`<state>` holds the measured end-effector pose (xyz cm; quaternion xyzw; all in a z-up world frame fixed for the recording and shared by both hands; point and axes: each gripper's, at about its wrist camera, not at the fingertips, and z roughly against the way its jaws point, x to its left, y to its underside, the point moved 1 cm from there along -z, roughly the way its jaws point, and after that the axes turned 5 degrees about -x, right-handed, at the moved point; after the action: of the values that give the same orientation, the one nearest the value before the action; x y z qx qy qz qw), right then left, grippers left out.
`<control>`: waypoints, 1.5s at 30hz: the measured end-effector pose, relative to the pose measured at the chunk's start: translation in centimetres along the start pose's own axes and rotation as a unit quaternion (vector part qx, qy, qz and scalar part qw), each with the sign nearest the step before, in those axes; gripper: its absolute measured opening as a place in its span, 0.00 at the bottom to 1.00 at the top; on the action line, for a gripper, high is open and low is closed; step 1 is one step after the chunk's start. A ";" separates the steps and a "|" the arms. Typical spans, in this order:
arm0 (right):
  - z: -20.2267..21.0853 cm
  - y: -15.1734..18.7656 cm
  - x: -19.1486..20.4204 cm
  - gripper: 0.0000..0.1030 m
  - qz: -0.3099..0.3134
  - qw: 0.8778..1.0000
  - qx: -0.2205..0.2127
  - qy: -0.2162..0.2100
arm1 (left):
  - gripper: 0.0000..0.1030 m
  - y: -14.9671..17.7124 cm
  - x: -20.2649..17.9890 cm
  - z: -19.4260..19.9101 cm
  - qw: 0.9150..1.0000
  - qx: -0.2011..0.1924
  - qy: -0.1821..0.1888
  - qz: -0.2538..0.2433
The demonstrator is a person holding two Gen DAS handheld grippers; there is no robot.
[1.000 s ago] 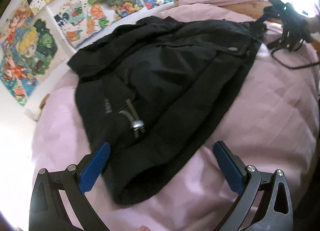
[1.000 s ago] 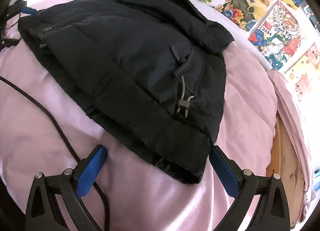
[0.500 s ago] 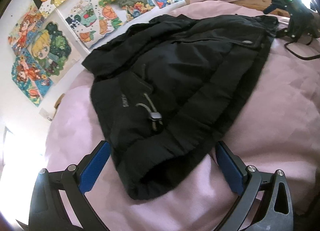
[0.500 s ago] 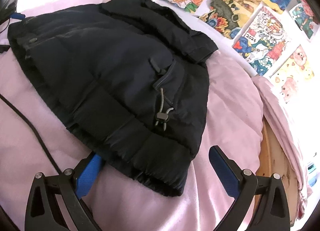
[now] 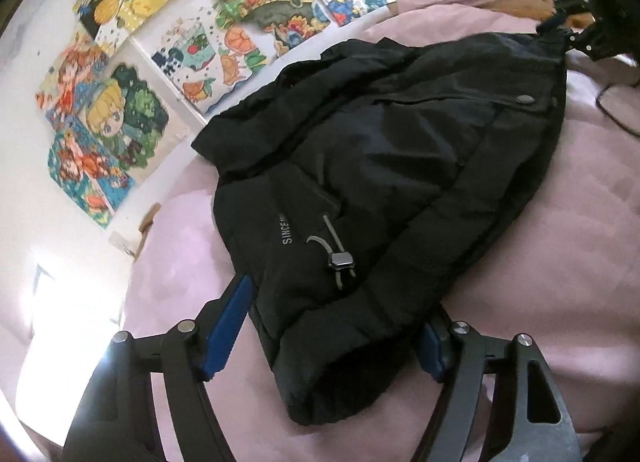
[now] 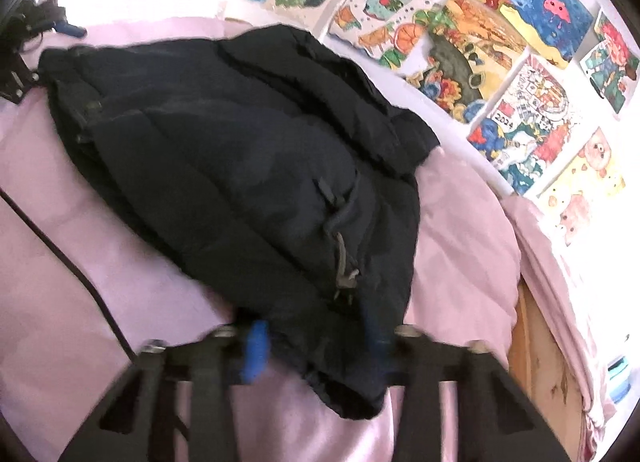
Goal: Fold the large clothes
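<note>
A black jacket (image 5: 384, 166) lies folded on the pink bed cover (image 5: 560, 262). The left gripper (image 5: 336, 336) and right gripper (image 6: 316, 346) have just been closing, each squeezing a bottom corner of the jacket between blue pads.

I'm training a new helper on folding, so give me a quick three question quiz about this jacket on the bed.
1. True or false: the black jacket lies on a pink bedcover.
2. Which is between the left gripper's fingers: A, the jacket's hem corner; B, a cable; C, nothing?
3. What hangs on the wall behind the bed?

Key: 1 true. 2 A; both grippers have just been closing, the right gripper on the hem too. 3 colourful drawings.
</note>
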<state>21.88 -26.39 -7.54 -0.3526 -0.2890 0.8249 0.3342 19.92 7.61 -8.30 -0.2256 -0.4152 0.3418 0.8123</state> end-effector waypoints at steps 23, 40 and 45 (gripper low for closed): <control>6.9 -3.3 -2.1 0.06 -0.082 0.992 -0.089 -0.043 | 0.08 -2.6 3.6 7.8 0.990 -0.100 0.044 0.091; 5.9 -14.5 -10.3 0.06 -0.153 0.979 -0.130 0.040 | 0.08 -15.3 13.5 7.4 0.976 -0.141 -0.025 0.167; 1.1 -19.8 -13.9 0.06 -0.184 0.975 -0.094 0.082 | 0.08 -19.1 18.0 3.1 0.970 -0.128 -0.048 0.203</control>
<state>35.25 -25.06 12.64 -0.3900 -0.3969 0.6867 0.4679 32.02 8.55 15.20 -0.3901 -0.4397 0.4543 0.6694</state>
